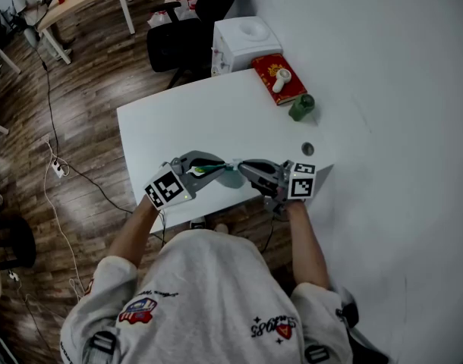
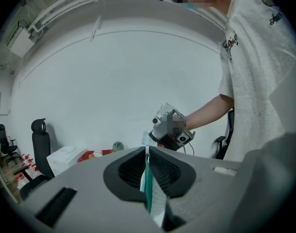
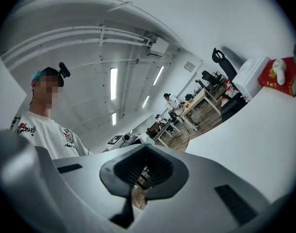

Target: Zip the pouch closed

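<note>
Seen from the head view, a person holds two claws tip to tip over the near edge of a white tabletop [image 1: 216,120]. A slim pouch [image 1: 216,168] with a teal edge hangs between them, its long axis running 9 to 3 o'clock.

The left claw [image 1: 195,171] is at the pouch's 9 o'clock end. In its own view it is pinching the teal-edged pouch [image 2: 149,188].

The right claw [image 1: 243,167] meets the 3 o'clock end and is pressed together. Whether it nips the zip pull cannot be told.

Closing the zip likely means drawing the claws apart along that 9-to-3 line.

The tabletop's edge lies just at 6 o'clock. A red box [image 1: 278,78] and a green bottle [image 1: 301,107] sit well apart at 1 o'clock, so the sideways path is open.
</note>
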Demonstrator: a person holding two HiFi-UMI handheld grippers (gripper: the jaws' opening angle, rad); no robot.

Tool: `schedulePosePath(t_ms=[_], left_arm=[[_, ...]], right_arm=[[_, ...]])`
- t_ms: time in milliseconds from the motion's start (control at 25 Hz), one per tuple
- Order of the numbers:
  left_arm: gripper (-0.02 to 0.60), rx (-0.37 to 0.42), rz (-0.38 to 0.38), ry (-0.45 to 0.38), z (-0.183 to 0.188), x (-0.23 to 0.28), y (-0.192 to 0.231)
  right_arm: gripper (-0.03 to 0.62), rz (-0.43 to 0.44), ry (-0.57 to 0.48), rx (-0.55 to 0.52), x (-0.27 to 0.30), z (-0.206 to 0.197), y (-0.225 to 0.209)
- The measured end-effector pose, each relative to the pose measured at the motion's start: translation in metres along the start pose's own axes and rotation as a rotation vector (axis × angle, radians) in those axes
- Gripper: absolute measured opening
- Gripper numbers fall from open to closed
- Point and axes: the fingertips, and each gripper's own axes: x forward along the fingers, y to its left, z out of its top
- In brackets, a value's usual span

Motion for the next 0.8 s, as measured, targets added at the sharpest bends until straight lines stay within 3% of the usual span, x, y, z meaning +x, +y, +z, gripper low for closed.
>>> schedulePosePath(t_ms=[280,520,800], left_arm=[[0.009,-0.006,0.009,0.011,-0.006,-0.002,0.004],[0.002,-0.037,0.043,-0.003,-0.009,-0.015,0.014],[0.003,0.048,0.035,0.031,-0.012,0.012,0.007]], right_arm=[[0.003,-0.011,-0.013,-0.004,0.000,0.000,-0.003],[0.004,-0.012,-0.123,0.020,-0.018,0.022,-0.001],[0.005,-0.013,-0.090,0.004,-0.014,0.022,-0.007]])
